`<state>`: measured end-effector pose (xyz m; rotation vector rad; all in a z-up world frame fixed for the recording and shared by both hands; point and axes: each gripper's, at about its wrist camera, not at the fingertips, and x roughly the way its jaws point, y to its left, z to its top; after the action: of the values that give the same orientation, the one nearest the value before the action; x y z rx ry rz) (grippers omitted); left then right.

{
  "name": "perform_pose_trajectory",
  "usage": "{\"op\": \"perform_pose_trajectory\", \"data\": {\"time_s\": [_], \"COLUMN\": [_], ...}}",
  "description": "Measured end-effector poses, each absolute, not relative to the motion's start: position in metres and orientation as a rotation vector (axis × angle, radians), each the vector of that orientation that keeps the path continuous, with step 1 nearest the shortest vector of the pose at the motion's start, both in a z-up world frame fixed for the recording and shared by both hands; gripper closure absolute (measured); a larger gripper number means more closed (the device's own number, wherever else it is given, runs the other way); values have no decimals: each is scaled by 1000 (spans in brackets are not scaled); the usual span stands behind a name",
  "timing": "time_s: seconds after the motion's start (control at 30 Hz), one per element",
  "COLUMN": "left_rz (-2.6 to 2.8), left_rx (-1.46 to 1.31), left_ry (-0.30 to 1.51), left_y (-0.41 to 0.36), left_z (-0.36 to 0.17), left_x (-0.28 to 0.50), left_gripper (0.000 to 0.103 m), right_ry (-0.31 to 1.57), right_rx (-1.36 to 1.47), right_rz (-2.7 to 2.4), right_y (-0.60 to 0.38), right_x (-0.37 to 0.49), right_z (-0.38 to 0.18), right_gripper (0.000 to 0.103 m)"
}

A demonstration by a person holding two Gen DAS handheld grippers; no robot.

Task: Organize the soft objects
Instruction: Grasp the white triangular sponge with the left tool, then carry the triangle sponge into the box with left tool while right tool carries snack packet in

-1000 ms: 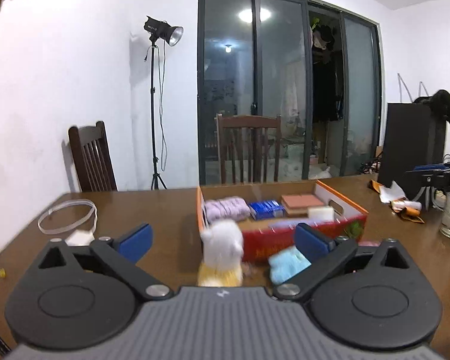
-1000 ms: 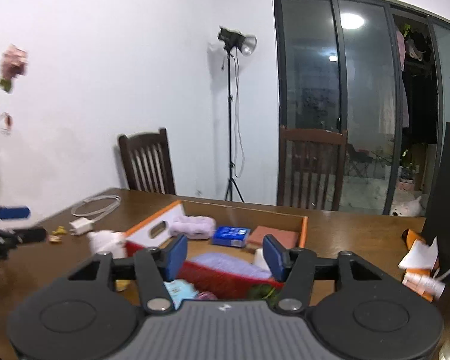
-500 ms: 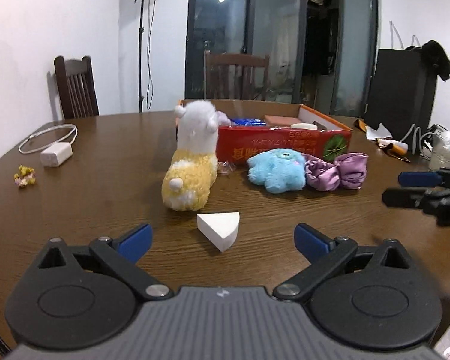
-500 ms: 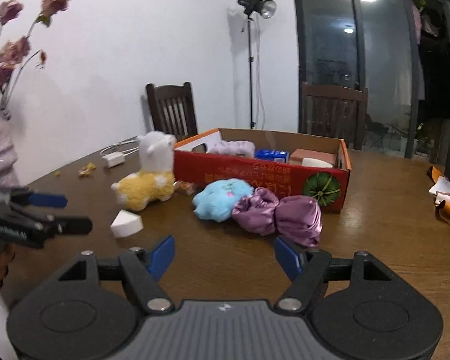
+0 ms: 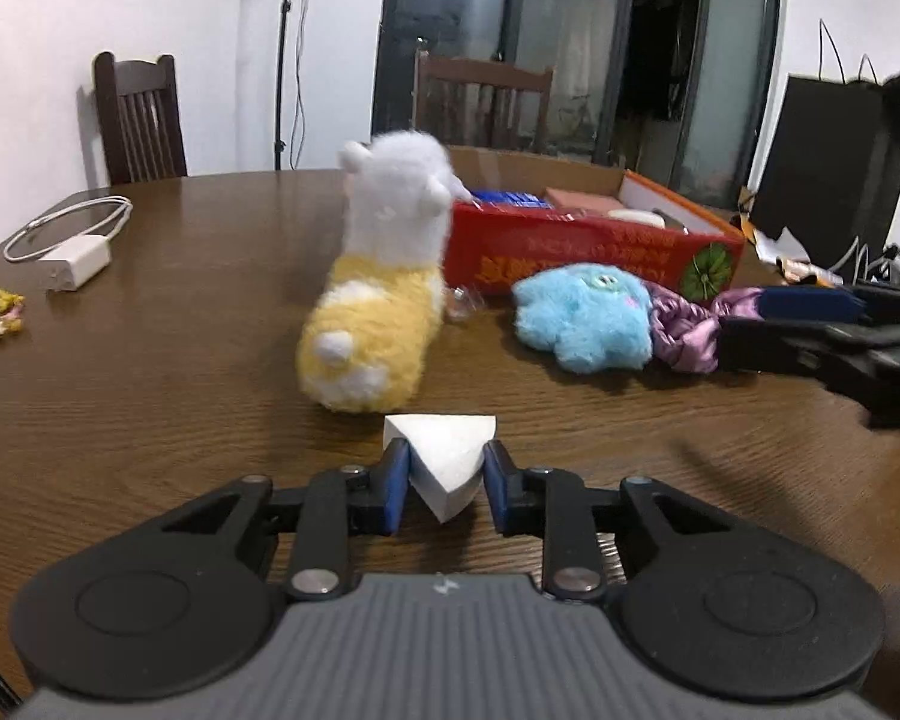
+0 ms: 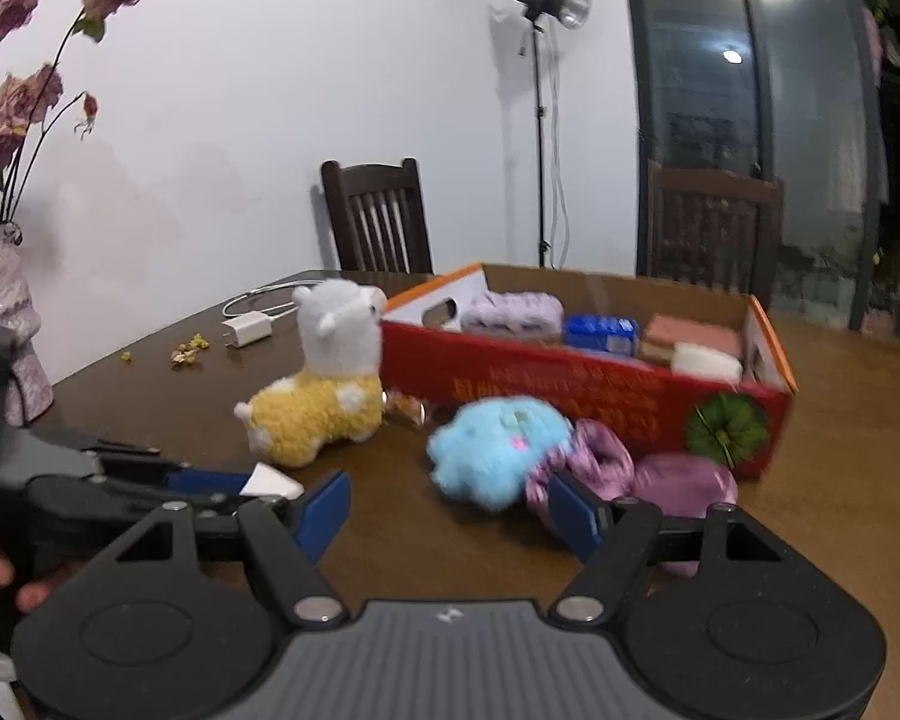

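A white wedge sponge [image 5: 441,438] lies on the brown table between the blue pads of my left gripper [image 5: 444,468]. The jaws are closing and both pads touch its sides. Beyond it stand a yellow and white alpaca plush [image 5: 378,300], a blue plush [image 5: 588,318] and a purple satin scrunchie [image 5: 684,330], all in front of the red cardboard box [image 5: 582,252]. My right gripper [image 6: 450,513] hangs open just short of the blue plush [image 6: 498,450], with nothing between its pads. Its right finger overlaps the scrunchie [image 6: 684,480].
The box [image 6: 570,390] holds a lilac roll, a blue pack, a pink sponge and a white block. A white charger with cable [image 5: 72,258] and dried petals [image 5: 0,312] lie at the left. A vase of roses [image 6: 6,324] stands at the near left edge. Chairs ring the table.
Both grippers have come down towards the table. The left jaws went from wide open to closed around the wedge sponge. The right gripper drew nearer to the blue plush.
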<state>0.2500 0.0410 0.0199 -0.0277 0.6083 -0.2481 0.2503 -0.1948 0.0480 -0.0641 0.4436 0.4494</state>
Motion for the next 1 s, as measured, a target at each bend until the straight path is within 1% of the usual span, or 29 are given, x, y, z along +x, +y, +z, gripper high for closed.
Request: {"op": "perform_pose_trajectory", "data": {"time_s": [0.07, 0.2, 0.23, 0.27, 0.3, 0.37, 0.5, 0.6, 0.63, 0.67, 0.83, 1.0], "left_rz": [-236, -182, -177, -173, -170, -169, -141, -140, -141, -144, -176, -246], "left_rx": [-55, -124, -133, -136, -135, -131, -140, -145, -146, -146, -129, -115], "left_ry": [596, 579, 580, 578, 575, 572, 573, 568, 567, 566, 550, 554], "left_y": [54, 79, 82, 85, 87, 89, 97, 101, 101, 101, 92, 67], "left_z": [22, 22, 22, 22, 23, 23, 22, 23, 23, 23, 26, 25], "left_x": [248, 251, 252, 251, 250, 247, 245, 245, 245, 245, 238, 227], "left_gripper": [76, 75, 75, 75, 75, 75, 75, 75, 75, 75, 75, 75], "right_ry": [441, 495, 498, 510, 528, 551, 612, 630, 638, 653, 682, 664], "right_rx": [-89, -123, -143, -168, -192, -236, -295, -323, -304, -281, -224, -185], "right_rz": [459, 523, 539, 543, 540, 551, 578, 588, 597, 609, 590, 548], "right_y": [-186, -157, -146, -136, -127, -111, -88, -79, -80, -82, -96, -131], "right_x": [265, 317, 331, 346, 361, 382, 411, 414, 413, 413, 386, 321], "right_z": [51, 51, 50, 47, 44, 38, 23, 13, 13, 14, 14, 9], "right_gripper": [32, 46, 48, 53, 63, 70, 74, 76, 80, 89, 89, 89]}}
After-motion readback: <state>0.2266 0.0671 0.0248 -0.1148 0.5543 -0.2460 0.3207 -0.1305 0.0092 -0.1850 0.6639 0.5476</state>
